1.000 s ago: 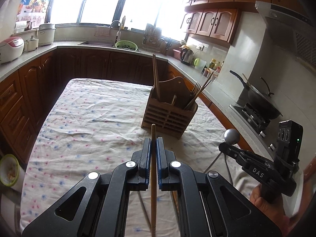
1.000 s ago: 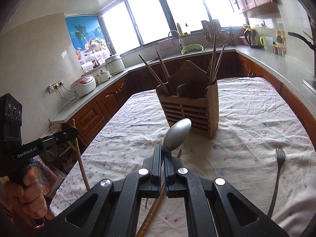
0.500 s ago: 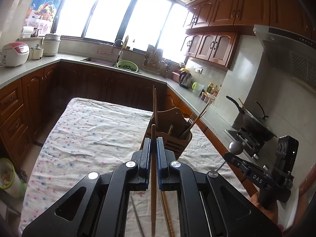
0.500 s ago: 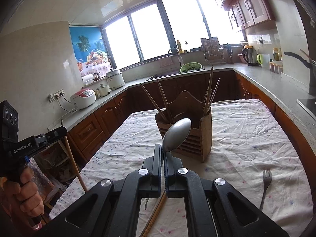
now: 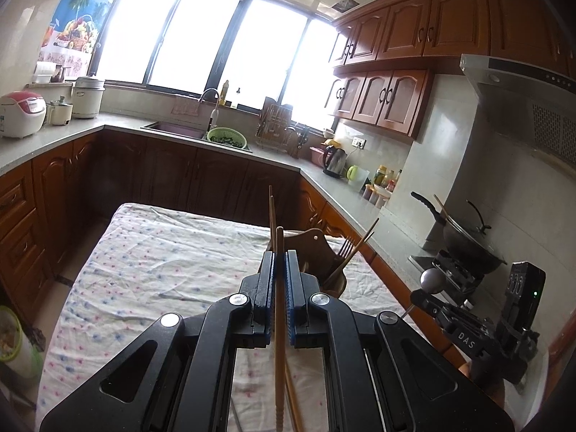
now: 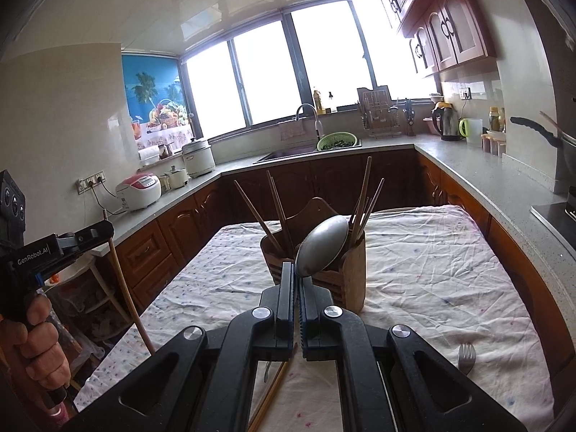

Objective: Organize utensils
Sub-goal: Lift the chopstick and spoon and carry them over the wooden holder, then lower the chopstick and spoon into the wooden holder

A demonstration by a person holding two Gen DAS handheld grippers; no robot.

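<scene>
Two utensils are clamped: left gripper (image 5: 280, 262) grips an upright chopstick (image 5: 279, 324), right gripper (image 6: 296, 280) a spoon (image 6: 322, 245); the holder (image 6: 345, 284) stands straight ahead of both.

A wooden chopstick (image 5: 279, 324) and a steel spoon (image 6: 322, 245) are held aloft before the slatted wooden holder (image 6: 342, 280); a fork (image 6: 466, 354) lies on the surface.

Plenty of bare tablecloth (image 6: 432, 262) to the right of the wooden utensil holder (image 6: 345, 277), so that side's open. Over the holder it's tight: chopsticks (image 6: 273, 201) lean left, more sticks (image 6: 365, 194) fan right. A fork (image 6: 466, 354) lies near the cloth's right edge.
</scene>
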